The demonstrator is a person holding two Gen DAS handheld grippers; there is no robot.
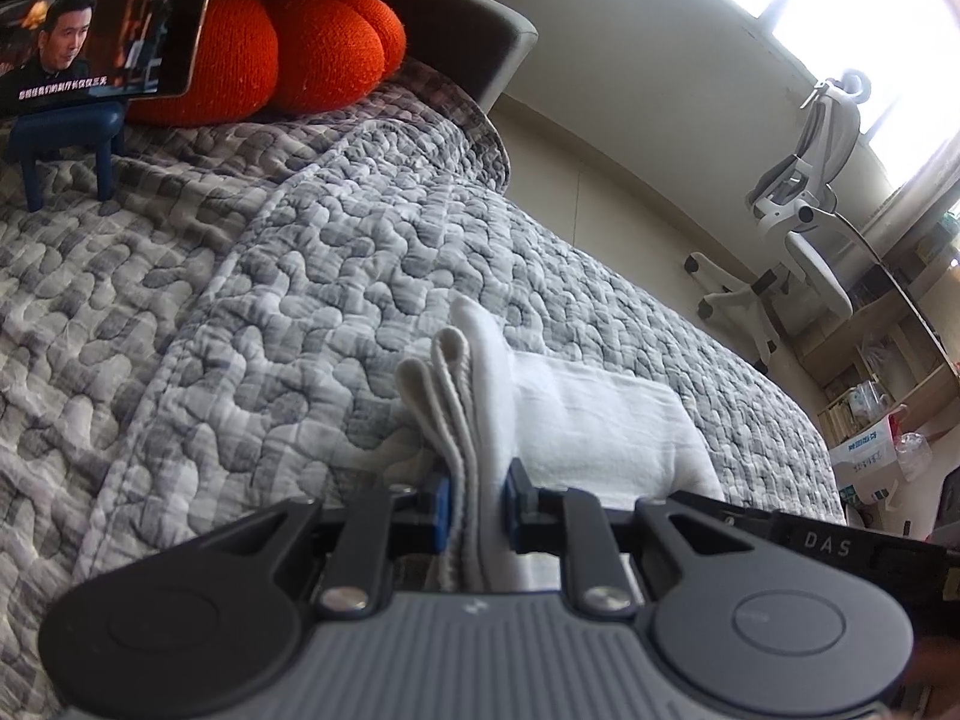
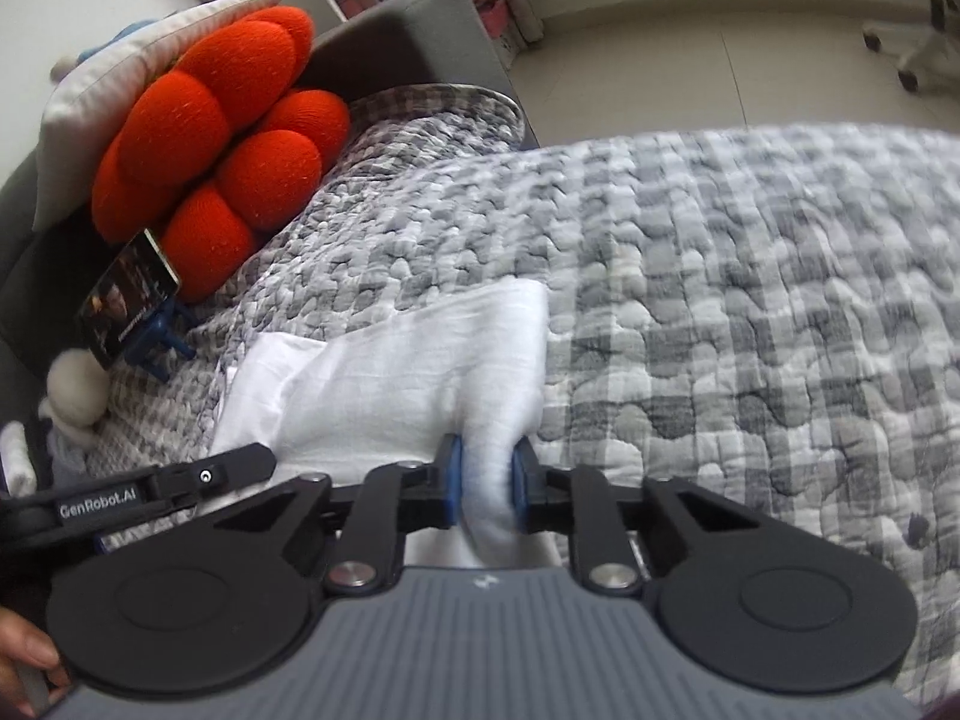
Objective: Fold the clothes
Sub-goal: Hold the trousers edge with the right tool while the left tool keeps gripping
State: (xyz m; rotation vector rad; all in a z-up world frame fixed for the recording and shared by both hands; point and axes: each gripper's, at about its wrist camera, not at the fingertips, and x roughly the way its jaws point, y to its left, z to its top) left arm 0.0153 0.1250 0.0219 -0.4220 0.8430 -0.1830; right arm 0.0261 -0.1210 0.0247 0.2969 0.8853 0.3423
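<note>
A white garment point(image 1: 600, 420) lies folded on the grey quilted bedspread point(image 1: 240, 300). My left gripper point(image 1: 477, 510) is shut on a bunched stack of its hemmed edges, which stand up between the blue pads. In the right wrist view the same white garment point(image 2: 390, 372) stretches leftward over the bedspread point(image 2: 750, 300), and my right gripper point(image 2: 486, 489) is shut on a pinched fold at its right end. The left gripper's black body point(image 2: 150, 489) shows at the left of that view.
An orange knotted cushion point(image 2: 222, 144) leans on the grey headboard point(image 2: 408, 30). A phone on a blue stand point(image 1: 96, 42) plays video beside it. A white office chair point(image 1: 804, 228) and shelves stand on the floor past the bed's edge. A hand point(image 2: 24, 666) shows low left.
</note>
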